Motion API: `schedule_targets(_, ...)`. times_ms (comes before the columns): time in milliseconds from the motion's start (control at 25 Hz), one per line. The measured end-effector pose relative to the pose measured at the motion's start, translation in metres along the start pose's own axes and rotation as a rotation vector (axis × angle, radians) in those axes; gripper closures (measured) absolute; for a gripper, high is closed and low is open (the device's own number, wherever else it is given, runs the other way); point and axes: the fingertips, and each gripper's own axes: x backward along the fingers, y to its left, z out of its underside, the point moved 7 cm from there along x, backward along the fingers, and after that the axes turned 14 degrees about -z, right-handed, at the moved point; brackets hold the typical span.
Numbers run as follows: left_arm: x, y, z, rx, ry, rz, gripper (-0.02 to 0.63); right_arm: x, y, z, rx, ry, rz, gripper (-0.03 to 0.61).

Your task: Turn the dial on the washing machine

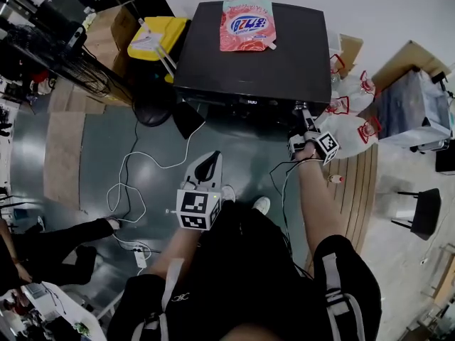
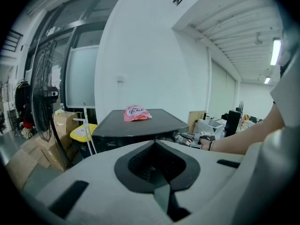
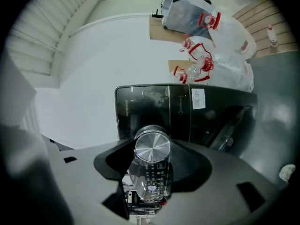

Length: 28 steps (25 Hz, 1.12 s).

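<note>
The black washing machine (image 1: 252, 55) stands ahead of me, with a pink detergent pouch (image 1: 247, 24) lying on its lid. My right gripper (image 1: 303, 124) is pressed up to the front panel at its right end. In the right gripper view the silver dial (image 3: 152, 147) sits squarely between the dark pads (image 3: 112, 161), and the right gripper (image 3: 152, 154) is shut on it. The left gripper (image 1: 211, 160) hangs back over the floor, well short of the machine, shut and holding nothing. The left gripper view shows the machine (image 2: 136, 125) and pouch (image 2: 135, 113) from a distance.
A yellow bin (image 1: 158, 38) and cardboard boxes stand left of the machine. White bags with red handles (image 1: 348, 116) and a grey crate (image 1: 412, 109) crowd its right side. Cables (image 1: 135, 176) trail over the floor. A person's legs (image 1: 50, 244) lie at the lower left.
</note>
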Motion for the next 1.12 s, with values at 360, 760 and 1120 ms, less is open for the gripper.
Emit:
schedule_targets(360, -0.002, -0.001, 0.002, -0.002, 0.010, -0.002, 0.611, 0.000, -0.001, 0.008, -0.408, -0.133, -0.087, 0.394)
schedule_targets(760, -0.006, -0.005, -0.002, 0.004, -0.004, 0.026, 0.611, 0.005, 0.024, 0.000, -0.101, -0.065, -0.004, 0.451)
schedule_targets(1120, -0.016, 0.007, -0.028, 0.049, -0.088, 0.047, 0.611, 0.021, 0.186, 0.044, 0.936, 0.226, -0.088, 0.569)
